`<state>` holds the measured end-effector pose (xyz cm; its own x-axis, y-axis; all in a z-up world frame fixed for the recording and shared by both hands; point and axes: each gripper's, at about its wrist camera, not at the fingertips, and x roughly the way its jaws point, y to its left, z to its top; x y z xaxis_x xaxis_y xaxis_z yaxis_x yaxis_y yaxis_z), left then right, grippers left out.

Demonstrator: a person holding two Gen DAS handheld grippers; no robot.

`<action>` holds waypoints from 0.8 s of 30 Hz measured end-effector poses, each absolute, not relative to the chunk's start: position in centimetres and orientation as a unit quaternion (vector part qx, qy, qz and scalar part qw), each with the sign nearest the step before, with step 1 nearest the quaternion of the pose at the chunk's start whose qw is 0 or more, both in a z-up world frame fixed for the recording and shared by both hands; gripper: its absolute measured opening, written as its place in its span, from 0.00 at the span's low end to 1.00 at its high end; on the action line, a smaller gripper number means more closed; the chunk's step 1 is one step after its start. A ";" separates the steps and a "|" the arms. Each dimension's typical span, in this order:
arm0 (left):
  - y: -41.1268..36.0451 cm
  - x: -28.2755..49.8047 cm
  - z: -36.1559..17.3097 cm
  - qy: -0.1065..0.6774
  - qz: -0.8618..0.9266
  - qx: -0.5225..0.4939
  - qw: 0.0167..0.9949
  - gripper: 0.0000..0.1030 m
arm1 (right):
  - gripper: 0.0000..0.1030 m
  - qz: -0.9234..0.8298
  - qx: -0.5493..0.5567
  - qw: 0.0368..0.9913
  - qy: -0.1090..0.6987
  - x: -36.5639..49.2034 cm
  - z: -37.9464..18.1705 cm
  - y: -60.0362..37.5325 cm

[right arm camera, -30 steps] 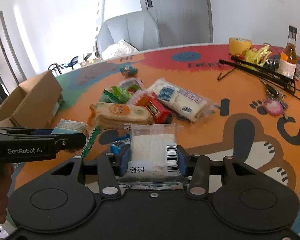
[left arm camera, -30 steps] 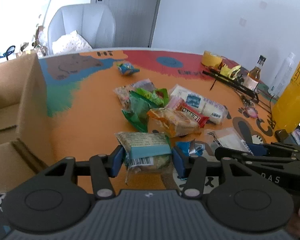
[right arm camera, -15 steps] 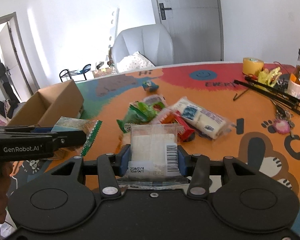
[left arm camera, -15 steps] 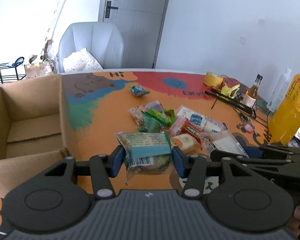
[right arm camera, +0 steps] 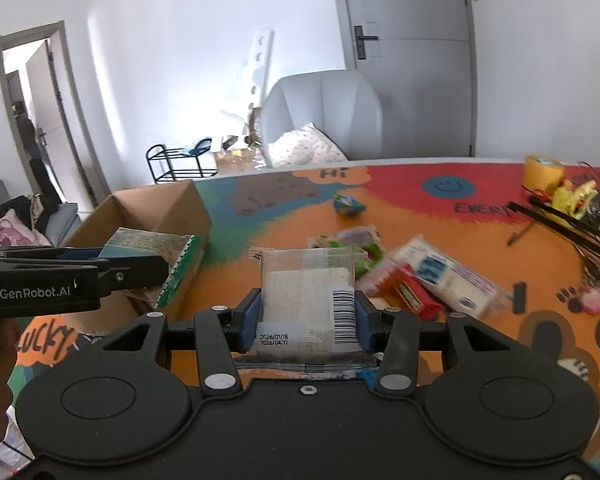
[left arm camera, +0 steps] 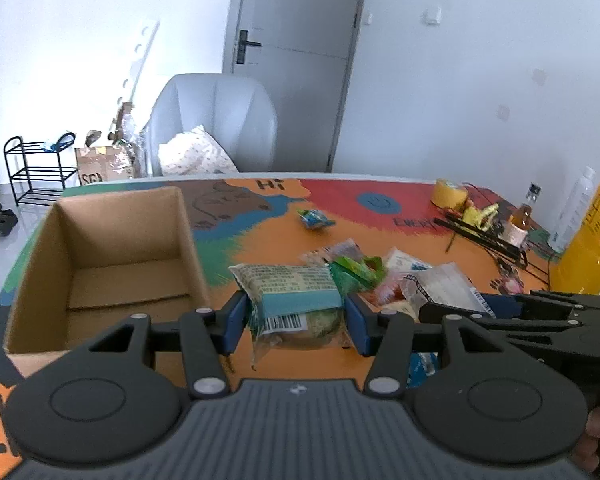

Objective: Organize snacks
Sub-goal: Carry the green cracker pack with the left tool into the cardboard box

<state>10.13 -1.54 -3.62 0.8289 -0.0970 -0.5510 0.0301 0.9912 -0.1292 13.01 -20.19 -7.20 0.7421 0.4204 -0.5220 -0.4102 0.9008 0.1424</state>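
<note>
My left gripper (left arm camera: pixel 294 318) is shut on a green and blue snack packet (left arm camera: pixel 288 294) with a barcode, held above the table beside the open cardboard box (left arm camera: pixel 112 264). The box's inside looks bare. My right gripper (right arm camera: pixel 306 322) is shut on a clear packet of white wafers (right arm camera: pixel 308 292) with a barcode and a date label. In the right wrist view the left gripper (right arm camera: pixel 164 266) and its green packet (right arm camera: pixel 156 248) hang in front of the cardboard box (right arm camera: pixel 160 208). A pile of snack packets (left arm camera: pixel 364 272) lies on the table behind both grippers.
A small blue and green packet (left arm camera: pixel 314 218) lies apart near the table's middle. At the far right stand a yellow tape roll (left arm camera: pixel 448 194), black hangers (left arm camera: pixel 480 234), a small bottle (left arm camera: pixel 520 220) and a tall yellow bottle (left arm camera: pixel 588 248). A grey armchair (left arm camera: pixel 216 124) stands behind the table.
Both grippers have risen and moved left toward the cardboard box, each keeping its packet. The box's inside has come into the left wrist view; the snack pile has dropped back.
</note>
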 end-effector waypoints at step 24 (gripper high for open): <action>8.4 10.1 -3.0 0.272 0.073 -0.102 0.954 0.50 | 0.44 0.290 -0.012 0.920 0.263 15.5 -5.7 -12.1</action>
